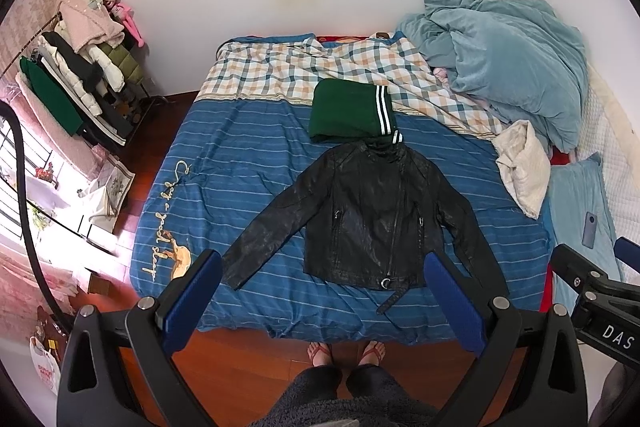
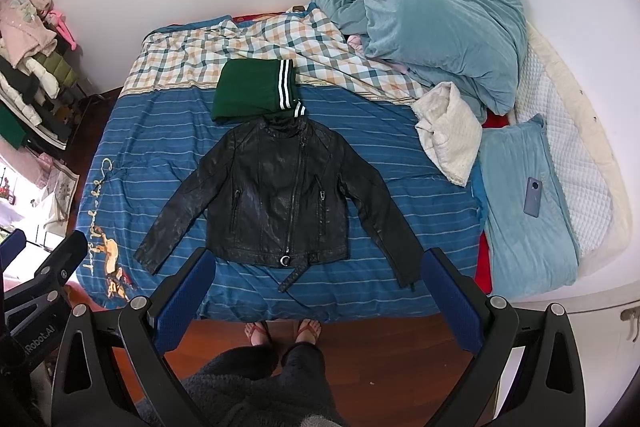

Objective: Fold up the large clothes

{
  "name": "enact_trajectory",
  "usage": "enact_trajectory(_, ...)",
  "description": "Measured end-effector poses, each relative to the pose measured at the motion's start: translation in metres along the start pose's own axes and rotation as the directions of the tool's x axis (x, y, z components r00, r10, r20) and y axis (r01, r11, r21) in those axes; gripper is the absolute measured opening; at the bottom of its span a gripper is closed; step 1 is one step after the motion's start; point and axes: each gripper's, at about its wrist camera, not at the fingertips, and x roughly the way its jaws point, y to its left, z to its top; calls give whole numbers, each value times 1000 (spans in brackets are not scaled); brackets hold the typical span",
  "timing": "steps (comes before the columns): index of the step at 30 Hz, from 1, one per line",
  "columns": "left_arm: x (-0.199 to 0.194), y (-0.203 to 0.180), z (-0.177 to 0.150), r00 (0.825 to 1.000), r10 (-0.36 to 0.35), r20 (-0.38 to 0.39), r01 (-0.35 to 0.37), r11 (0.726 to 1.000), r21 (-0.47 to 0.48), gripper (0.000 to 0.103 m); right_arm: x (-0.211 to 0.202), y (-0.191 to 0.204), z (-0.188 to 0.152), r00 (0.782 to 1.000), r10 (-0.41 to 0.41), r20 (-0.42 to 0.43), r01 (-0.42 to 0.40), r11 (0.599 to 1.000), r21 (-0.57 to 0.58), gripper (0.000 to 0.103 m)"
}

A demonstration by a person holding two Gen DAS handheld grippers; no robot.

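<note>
Left gripper and right gripper are both hanging spread wide with nothing in them while I'm eyeing the black jacket lying flat at 12 o'clock on the bed, so I'm guessing a sleeve grab is coming next, and "DAS" is showing at 4 o'clock.

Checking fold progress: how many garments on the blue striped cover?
2: black leather jacket spread flat, front up, near the bed's foot; folded green garment just beyond its collar. Others may hide in the bedding pile.
</note>
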Motion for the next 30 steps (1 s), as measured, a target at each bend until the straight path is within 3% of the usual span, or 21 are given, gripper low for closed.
enact_trajectory(30,5,-5,14,1000,0,3,0,1000,5,103,7,-3,13,1000,-19,3,19,1000,-16,103)
